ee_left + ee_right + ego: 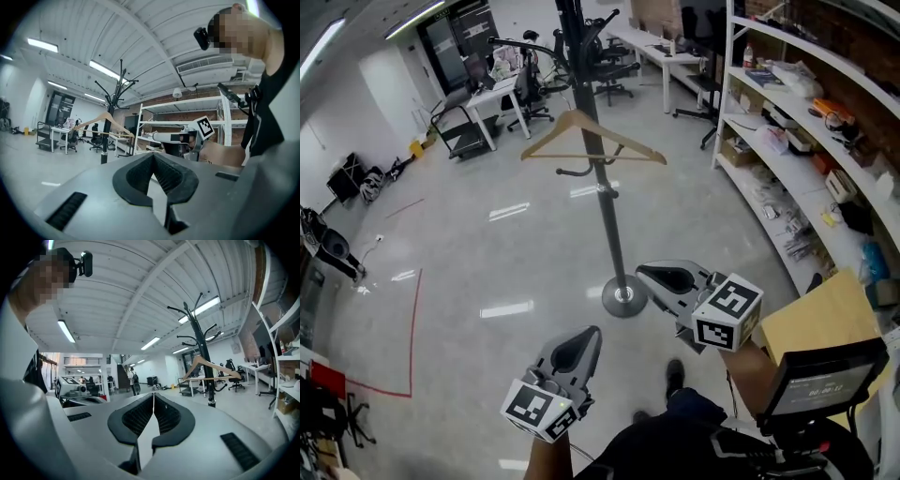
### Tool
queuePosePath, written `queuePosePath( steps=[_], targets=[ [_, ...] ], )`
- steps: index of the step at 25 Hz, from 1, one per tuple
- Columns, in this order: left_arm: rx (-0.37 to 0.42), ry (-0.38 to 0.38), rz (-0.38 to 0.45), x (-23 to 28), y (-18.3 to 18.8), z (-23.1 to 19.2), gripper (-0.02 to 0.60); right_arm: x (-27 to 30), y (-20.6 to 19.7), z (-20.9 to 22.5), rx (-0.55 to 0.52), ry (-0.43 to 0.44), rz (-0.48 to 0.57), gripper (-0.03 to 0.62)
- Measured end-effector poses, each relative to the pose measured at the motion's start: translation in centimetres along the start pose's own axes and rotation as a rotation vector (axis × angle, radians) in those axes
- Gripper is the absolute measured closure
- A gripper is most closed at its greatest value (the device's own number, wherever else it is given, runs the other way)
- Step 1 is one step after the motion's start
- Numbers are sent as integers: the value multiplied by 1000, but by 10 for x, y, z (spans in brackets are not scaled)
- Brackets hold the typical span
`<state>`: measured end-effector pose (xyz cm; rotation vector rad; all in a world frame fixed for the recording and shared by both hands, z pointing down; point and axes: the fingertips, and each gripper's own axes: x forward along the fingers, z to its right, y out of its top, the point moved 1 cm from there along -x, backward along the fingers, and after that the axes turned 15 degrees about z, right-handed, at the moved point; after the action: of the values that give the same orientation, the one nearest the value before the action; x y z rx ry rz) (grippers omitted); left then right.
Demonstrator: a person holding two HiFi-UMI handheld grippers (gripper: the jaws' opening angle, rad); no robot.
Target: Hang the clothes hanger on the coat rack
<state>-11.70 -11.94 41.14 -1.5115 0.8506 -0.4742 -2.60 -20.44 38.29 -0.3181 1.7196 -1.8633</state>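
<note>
1. The clothes hanger [548, 137] hangs on the coat rack [607, 216], apex up, its bar level and running left to right in the head view.
2. The left gripper [591, 333] and right gripper [643, 273] both have their jaws pressed together, empty, well apart from it.

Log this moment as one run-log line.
clothes hanger: hanging on coat rack | left gripper: shut, empty | right gripper: shut, empty | both grippers apart from rack
</note>
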Motion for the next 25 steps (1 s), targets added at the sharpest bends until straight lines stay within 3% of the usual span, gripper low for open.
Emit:
queuePosePath(
  steps=[3,12,15,18,25],
  targets=[
    [4,20,-38,-15,1,19,584,-18,5,-23,-3,6,-8,586],
    [30,128,-1,-43,8,91,584,-92,18,-71,5,75,23,586],
    [60,181,-9,-48,4,123,584,-133,21,-78,29,62,22,586],
    [108,182,-51,-53,-1,164,584,-175,23,-89,52,51,28,586],
    [75,209,-77,-64,0,230,584,-234,36,-110,105,65,30,588]
  ],
)
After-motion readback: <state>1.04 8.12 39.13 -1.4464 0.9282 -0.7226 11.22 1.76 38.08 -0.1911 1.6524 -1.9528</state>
